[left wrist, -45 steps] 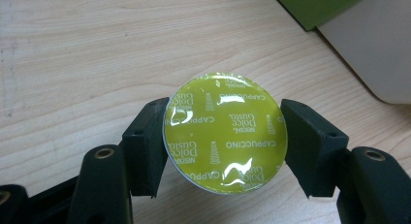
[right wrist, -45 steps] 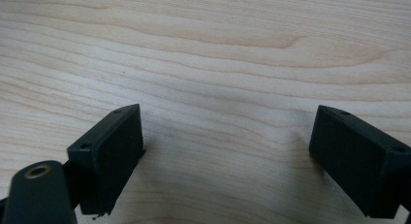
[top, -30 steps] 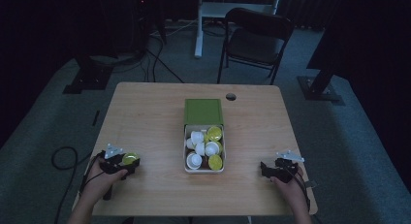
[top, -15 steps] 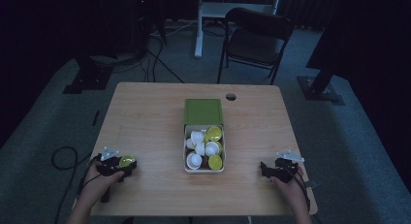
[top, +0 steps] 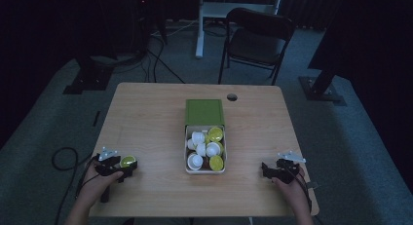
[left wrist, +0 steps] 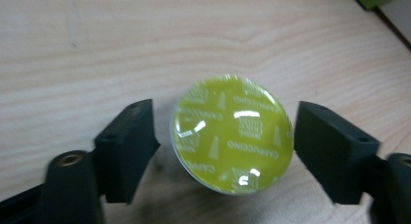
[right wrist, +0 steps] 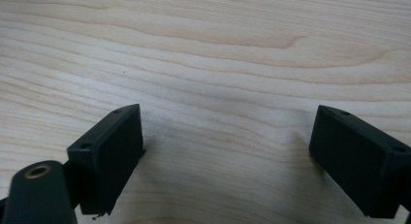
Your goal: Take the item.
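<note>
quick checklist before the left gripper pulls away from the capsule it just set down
1. Left gripper jaws off the capsule: ok, they have just been opening and gaps show on both sides.
2. Capsule resting on the table, green foil up: ok.
3. Capsule standing flat and stable: cannot tell, its underside is hidden.
4. Right gripper empty and open: ok, bare wood between its jaws.
5. Box has capsules left to pick: ok, white and green ones inside.
6. Way back to the box unobstructed: ok, bare table between.
</note>
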A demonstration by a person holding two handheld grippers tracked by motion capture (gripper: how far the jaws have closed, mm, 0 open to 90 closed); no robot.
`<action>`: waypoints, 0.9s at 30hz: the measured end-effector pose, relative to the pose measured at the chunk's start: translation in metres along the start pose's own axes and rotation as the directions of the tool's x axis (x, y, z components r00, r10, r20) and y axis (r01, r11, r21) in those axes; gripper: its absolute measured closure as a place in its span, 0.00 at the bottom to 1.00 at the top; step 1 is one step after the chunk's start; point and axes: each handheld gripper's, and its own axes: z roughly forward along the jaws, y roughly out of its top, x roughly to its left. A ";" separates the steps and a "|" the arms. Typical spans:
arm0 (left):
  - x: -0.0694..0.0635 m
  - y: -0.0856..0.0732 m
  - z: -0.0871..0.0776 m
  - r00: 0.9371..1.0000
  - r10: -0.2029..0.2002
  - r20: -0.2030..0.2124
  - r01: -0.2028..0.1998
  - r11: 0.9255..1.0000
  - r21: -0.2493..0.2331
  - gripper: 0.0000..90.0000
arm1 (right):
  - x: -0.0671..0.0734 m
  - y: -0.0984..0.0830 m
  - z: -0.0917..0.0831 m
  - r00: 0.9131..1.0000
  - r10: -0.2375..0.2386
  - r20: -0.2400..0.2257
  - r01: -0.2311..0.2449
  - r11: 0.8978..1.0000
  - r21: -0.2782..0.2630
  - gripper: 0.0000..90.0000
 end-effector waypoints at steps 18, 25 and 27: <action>-0.021 0.020 -0.012 0.995 0.097 -0.028 -0.100 0.990 -0.105 0.09 | 0.000 0.000 0.000 1.000 -0.001 0.000 0.001 1.000 0.000 0.13; -0.040 0.028 -0.013 0.991 0.131 0.021 -0.126 0.979 -0.162 0.00 | 0.000 0.000 0.000 1.000 -0.001 0.000 0.001 1.000 0.000 0.13; -0.046 0.030 -0.013 0.989 0.146 0.037 -0.138 0.976 -0.167 0.00 | 0.000 0.000 0.000 1.000 -0.001 0.000 0.001 1.000 0.000 0.13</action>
